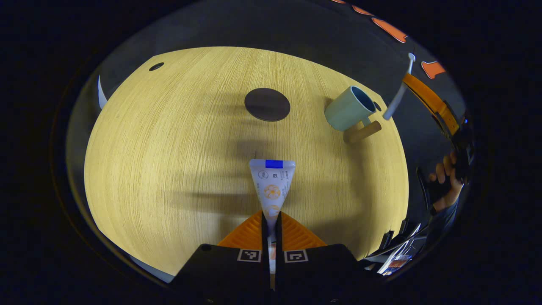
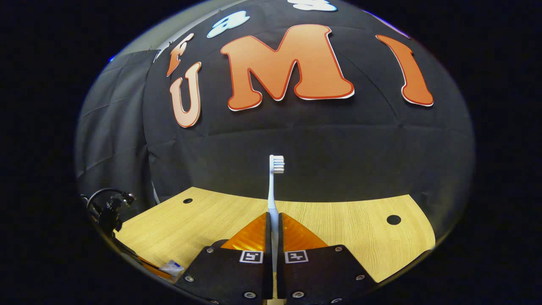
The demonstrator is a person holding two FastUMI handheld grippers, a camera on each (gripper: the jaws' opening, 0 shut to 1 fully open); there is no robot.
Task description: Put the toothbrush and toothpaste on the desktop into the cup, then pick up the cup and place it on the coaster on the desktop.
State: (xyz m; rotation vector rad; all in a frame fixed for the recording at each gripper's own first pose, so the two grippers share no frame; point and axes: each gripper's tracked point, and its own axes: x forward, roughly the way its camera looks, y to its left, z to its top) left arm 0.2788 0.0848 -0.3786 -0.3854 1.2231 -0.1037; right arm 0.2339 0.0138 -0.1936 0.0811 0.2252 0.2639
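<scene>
Closest to my left camera, the left gripper (image 1: 271, 220) has both fingers clamped on the toothpaste (image 1: 272, 186), whose flat crimped end points forward above the wooden desktop (image 1: 169, 169). Beyond it I see the dark round coaster (image 1: 267, 104) lying bare, and to its right the pale green cup (image 1: 349, 108) with its wooden handle, well apart from the coaster. Near the far right a hand (image 1: 444, 182) holds the other tool, with the toothbrush (image 1: 400, 89) raised above the cup. From my right gripper view, the right gripper (image 2: 273, 224) is squeezed on the toothbrush handle, bristles (image 2: 277, 163) upward.
</scene>
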